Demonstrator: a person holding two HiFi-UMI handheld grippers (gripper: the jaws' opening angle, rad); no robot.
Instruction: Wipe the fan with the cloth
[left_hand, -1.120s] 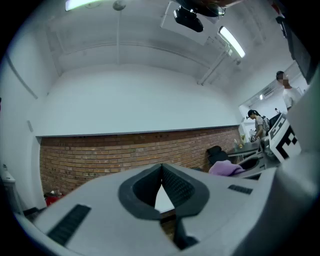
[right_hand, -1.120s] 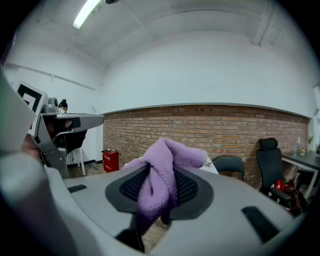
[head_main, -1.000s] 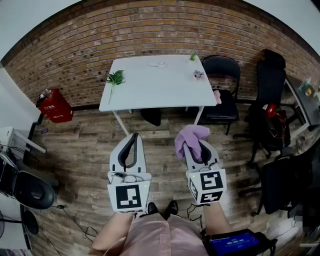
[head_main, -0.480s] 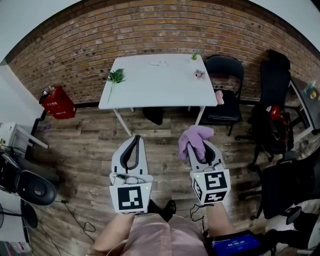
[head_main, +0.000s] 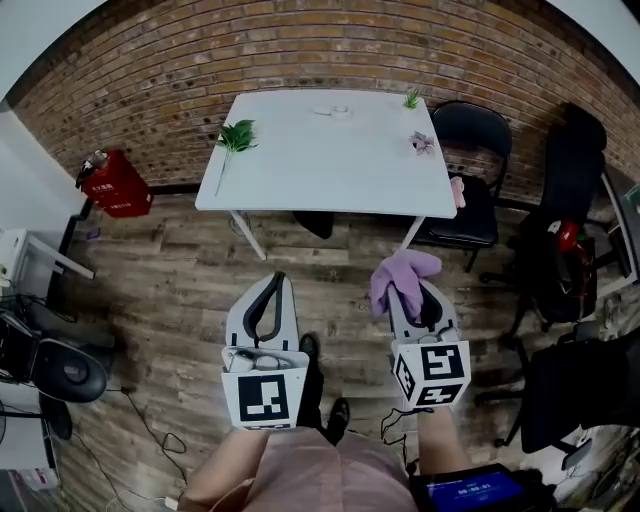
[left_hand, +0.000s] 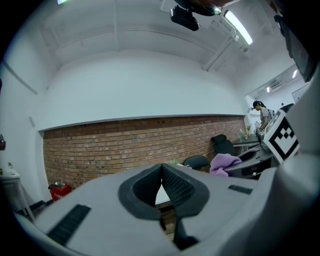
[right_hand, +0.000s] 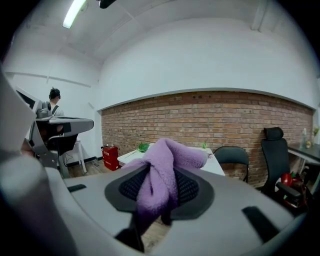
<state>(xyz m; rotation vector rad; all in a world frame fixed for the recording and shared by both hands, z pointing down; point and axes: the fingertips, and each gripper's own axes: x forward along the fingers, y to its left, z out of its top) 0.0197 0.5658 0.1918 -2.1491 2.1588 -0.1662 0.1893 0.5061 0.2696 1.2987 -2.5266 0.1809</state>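
Note:
My right gripper (head_main: 404, 292) is shut on a lilac cloth (head_main: 402, 272), which bunches up over its fingertips. In the right gripper view the cloth (right_hand: 162, 172) hangs between the closed pads and hides their tips. My left gripper (head_main: 276, 280) is shut with nothing in it; its black pads (left_hand: 172, 185) meet edge to edge. Both grippers are held side by side over the wooden floor, short of a white table (head_main: 330, 175). A small white object (head_main: 333, 112) lies at the table's far edge. I cannot make out a fan.
On the table lie a green sprig (head_main: 235, 135), a small plant (head_main: 411, 99) and a small flower piece (head_main: 422, 143). A black folding chair (head_main: 472, 165) stands at its right, office chairs (head_main: 565, 250) further right. A red box (head_main: 117, 190) sits by the brick wall; a round black device (head_main: 65, 370) left.
Both grippers have sunk a little and drifted right in the head view, and the table now shows larger. The cloth stays in the right jaws; the left jaws stay closed.

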